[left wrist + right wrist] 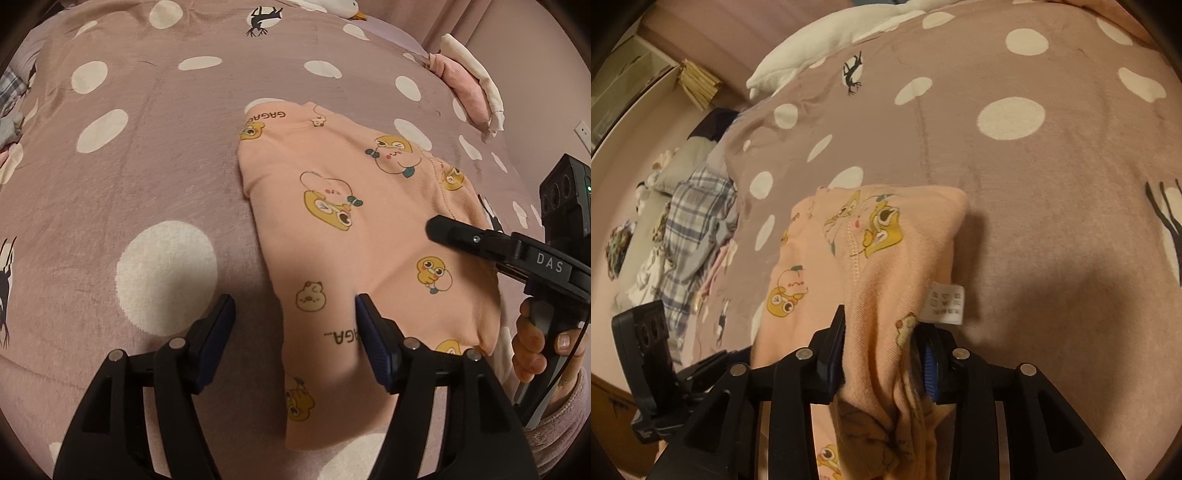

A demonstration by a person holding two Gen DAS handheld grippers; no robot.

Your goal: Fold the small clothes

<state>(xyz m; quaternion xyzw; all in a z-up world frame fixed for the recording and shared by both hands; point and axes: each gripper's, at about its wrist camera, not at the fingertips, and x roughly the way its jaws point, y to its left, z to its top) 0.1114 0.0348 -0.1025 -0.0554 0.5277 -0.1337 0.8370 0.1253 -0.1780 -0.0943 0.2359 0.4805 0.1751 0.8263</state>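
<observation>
Polka-dot mauve bedspread [147,155] — pink wall [639,133] beyond.

Bed was covered by a mauve plush blanket [155,155] printed with large white dots and small black bird figures. Directly on it lay a peach cotton baby garment [351,236] with yellow cartoon ducks and "GAGA" lettering, spread right of centre in the left wrist view, one end bunched up off the blanket in the right wrist view, white care label [945,302] showing. At the far right edge sat a folded pink-and-white cloth stack [469,85]. A white plush toy [332,5] lay at the far end. A blue-grey plaid cloth [698,229] was heaped at the blanket's left edge, with other crumpled clothes beside it.
</observation>
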